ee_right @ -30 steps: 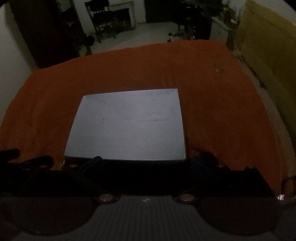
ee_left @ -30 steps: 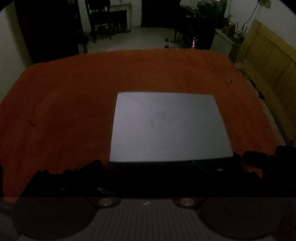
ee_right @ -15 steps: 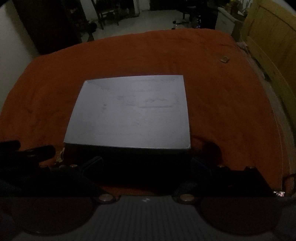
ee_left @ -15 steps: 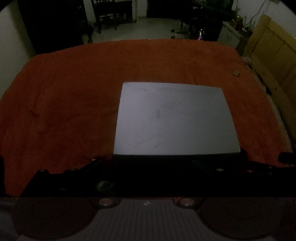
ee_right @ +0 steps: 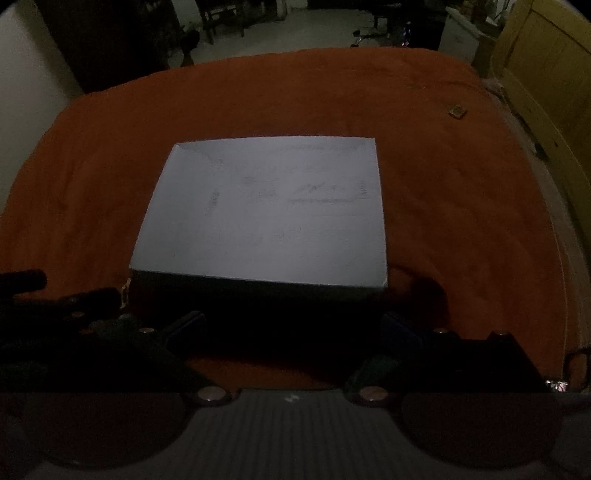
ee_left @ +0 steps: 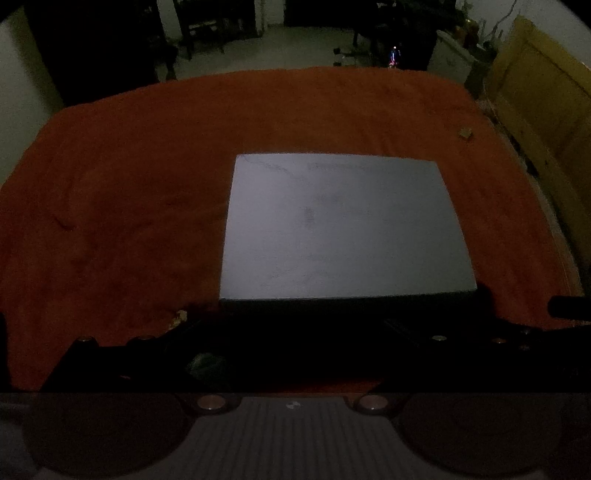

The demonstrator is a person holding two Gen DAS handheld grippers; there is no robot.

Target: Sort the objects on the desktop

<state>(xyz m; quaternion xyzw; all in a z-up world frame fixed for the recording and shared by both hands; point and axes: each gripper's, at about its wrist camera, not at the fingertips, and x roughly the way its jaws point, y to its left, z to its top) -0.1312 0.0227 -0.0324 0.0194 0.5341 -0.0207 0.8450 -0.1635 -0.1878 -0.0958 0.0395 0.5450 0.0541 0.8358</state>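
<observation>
R claw (ee_right: 291,325) & L claw (ee_left: 291,332) both spread wide; pencil marks on box (ee_right: 266,210) only in R view.

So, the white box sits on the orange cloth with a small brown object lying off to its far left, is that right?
Not quite: the small brown object lies off to the far right of the white box, near the cloth's edge, as the right wrist view shows. The box does sit on the orange cloth.

Light: dim, colours muddy
Brightest: pale box top (ee_left: 340,225) and far floor (ee_right: 314,29)
Shadow: box's near side and both grippers' fingers nearly black
Edges: fisheye bend, dark corners
Sharpness: soft, grainy
</observation>
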